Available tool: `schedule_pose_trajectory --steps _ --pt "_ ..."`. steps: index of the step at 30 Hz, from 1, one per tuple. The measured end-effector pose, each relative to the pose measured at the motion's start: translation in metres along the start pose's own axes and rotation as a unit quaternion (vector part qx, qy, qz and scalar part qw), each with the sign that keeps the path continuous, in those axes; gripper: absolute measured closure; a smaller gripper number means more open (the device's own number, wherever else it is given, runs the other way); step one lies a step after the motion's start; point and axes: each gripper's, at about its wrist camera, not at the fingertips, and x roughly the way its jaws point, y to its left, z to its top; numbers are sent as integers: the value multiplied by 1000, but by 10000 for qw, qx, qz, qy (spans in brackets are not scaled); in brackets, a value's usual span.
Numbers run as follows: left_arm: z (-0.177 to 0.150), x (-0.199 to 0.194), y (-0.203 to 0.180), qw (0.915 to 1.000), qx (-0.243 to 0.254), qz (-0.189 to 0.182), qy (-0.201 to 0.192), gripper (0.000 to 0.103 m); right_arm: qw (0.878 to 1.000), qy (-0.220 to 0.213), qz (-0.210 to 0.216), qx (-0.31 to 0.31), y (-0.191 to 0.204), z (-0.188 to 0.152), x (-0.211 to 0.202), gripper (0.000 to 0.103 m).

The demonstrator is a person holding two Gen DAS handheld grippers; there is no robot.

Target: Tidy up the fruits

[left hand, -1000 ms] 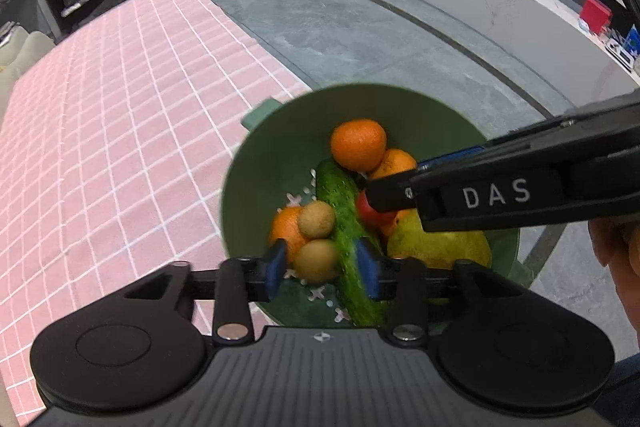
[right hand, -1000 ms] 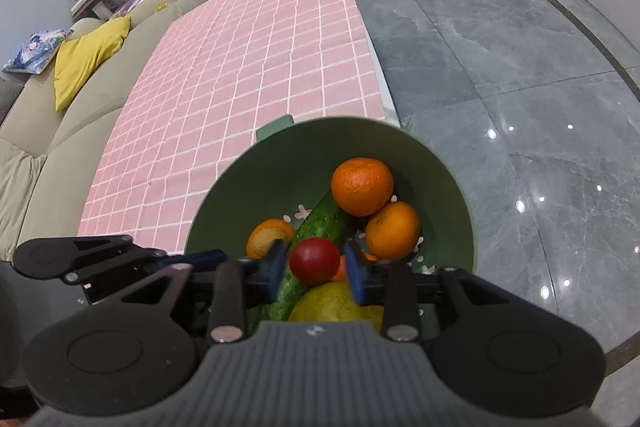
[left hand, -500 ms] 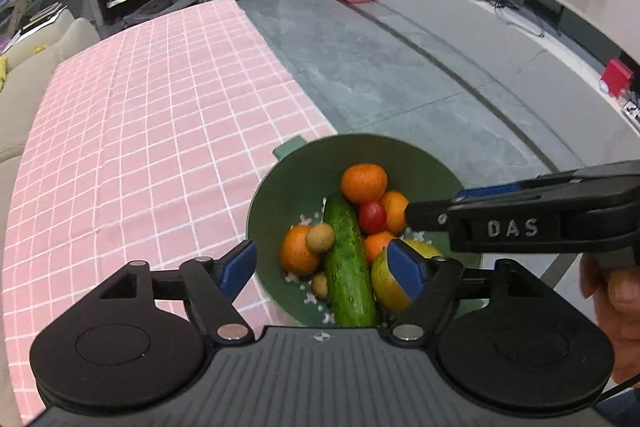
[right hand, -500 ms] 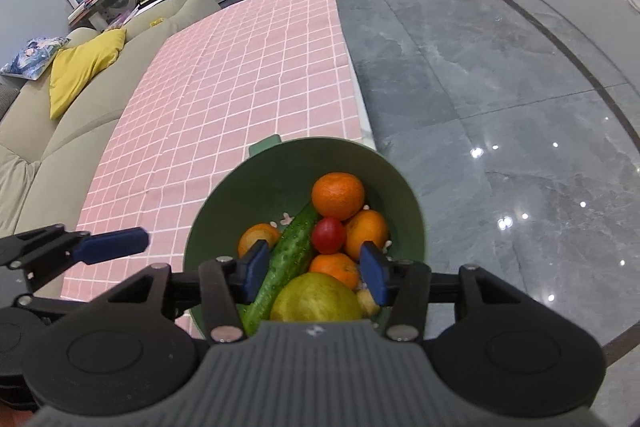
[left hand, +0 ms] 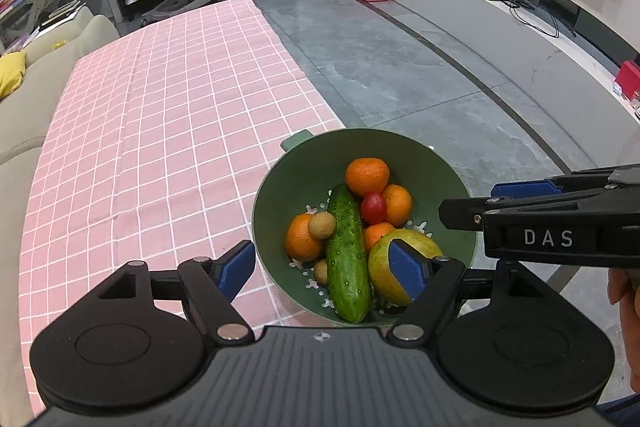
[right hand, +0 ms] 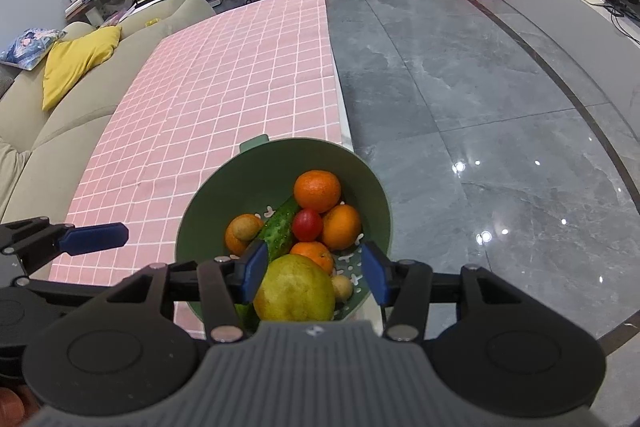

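A green colander bowl [left hand: 280,187] [right hand: 224,187] stands at the near right corner of the pink checked tablecloth. It holds several oranges [left hand: 367,176] [right hand: 317,190], a cucumber [left hand: 347,251] [right hand: 280,223], a red tomato [left hand: 374,207] [right hand: 307,225], a yellow-green pear [left hand: 384,267] [right hand: 294,293] and small brown kiwis [left hand: 321,225] [right hand: 245,229]. My left gripper [left hand: 324,269] is open and empty above the bowl's near side. My right gripper [right hand: 314,271] is open and empty above the pear, and also shows in the left wrist view [left hand: 520,203].
The pink checked tablecloth [left hand: 168,131] [right hand: 224,83] stretches away to the left and far side. A beige sofa with a yellow cushion [right hand: 76,59] lies left of the table. Grey tiled floor [right hand: 480,107] drops off right of the table edge.
Both grippers opened and pulled back up from the bowl. The left one let go of a kiwi and the right one let go of the tomato; both now lie in the bowl.
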Motion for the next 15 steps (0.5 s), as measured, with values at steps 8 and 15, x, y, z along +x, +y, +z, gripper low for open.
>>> schedule_pose_trajectory --steps 8,15 --pt "1 -3 -5 10000 64 9 -21 14 10000 -16 -13 7 1 -1 -3 53" --pt "1 -4 -5 10000 84 20 -32 14 10000 -27 -24 17 -1 0 -3 52"
